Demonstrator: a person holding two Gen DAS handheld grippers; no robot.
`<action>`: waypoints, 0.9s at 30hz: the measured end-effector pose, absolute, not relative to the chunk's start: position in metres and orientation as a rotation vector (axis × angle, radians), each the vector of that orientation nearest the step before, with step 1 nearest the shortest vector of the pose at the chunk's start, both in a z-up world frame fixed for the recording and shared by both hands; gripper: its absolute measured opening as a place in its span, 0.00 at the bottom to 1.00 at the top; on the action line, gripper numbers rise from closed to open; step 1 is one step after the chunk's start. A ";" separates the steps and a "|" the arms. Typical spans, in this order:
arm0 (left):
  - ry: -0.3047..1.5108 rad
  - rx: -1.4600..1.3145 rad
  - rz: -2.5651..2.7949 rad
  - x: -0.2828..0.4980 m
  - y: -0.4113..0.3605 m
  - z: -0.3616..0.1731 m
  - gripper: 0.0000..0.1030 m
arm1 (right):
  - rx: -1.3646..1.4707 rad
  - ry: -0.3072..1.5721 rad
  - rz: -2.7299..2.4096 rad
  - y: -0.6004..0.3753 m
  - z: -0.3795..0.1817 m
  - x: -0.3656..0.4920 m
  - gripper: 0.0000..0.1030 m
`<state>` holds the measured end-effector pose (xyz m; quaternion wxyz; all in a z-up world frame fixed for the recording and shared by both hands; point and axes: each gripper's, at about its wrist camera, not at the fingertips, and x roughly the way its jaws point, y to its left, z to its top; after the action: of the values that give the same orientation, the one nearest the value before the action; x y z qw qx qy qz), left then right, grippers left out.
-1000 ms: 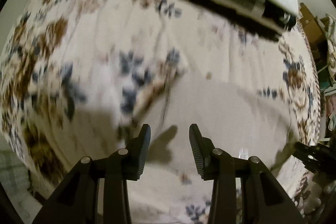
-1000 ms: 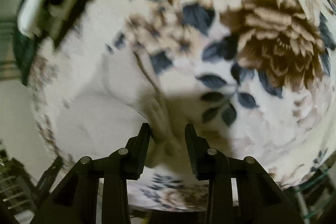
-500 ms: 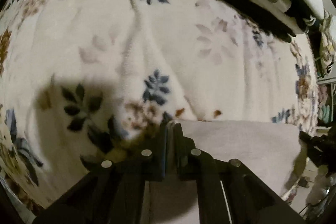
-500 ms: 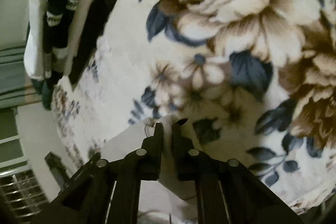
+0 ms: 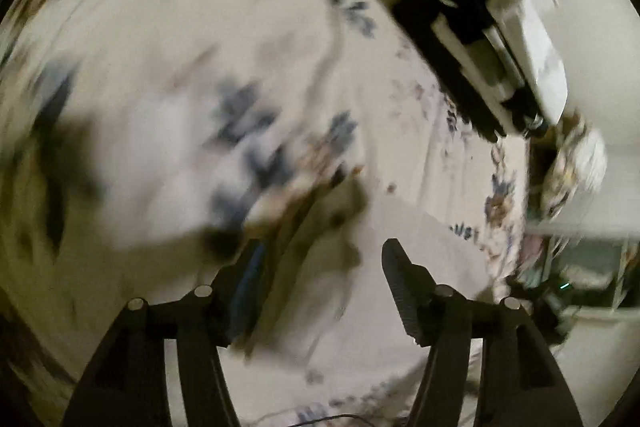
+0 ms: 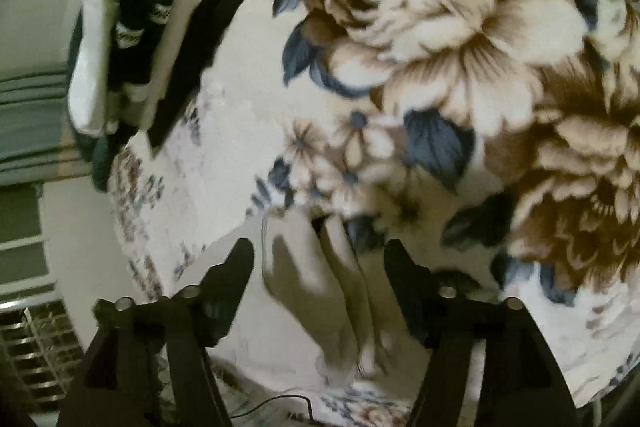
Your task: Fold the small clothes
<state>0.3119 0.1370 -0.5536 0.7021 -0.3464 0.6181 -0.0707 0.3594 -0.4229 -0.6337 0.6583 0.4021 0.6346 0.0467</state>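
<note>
The small pale-grey cloth garment (image 6: pixel 320 279), soft, light and limp, wants pinching at a corner; both the left claw (image 5: pixel 320 291) and the right claw (image 6: pixel 318 279) have just been opening and stand apart, gripping nothing.

Below my fingers spreads a plush cream blanket (image 6: pixel 248 99) printed with brown and blue flowers; on it lie a pale beige cloth (image 6: pixel 312 291) at six o'clock and black-and-white folded clothes (image 6: pixel 140 39) at ten.

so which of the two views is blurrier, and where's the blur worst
Left wrist view: heavy motion smear across the floral blanket, worst left of centre; the left gripper stays sharp. Right wrist view: mostly crisp blanket flowers, with only mild softness on the pale cloth.
</note>
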 end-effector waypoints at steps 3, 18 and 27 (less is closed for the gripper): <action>1.381 -0.919 -0.115 0.265 0.142 -0.563 0.57 | 0.949 1.483 0.183 -0.421 -0.645 0.343 0.77; 1.338 -1.069 -0.110 0.261 0.107 -0.615 0.57 | 1.016 1.609 0.285 -0.382 -0.699 0.313 0.81; 1.353 -0.988 -0.034 0.238 0.128 -0.592 0.57 | 1.073 1.607 0.299 -0.388 -0.704 0.309 0.81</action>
<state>0.2383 0.1284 -0.5918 0.6689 -0.4382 0.6002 -0.0149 0.3092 -0.3876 -0.7038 0.5590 0.4550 0.6815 0.1268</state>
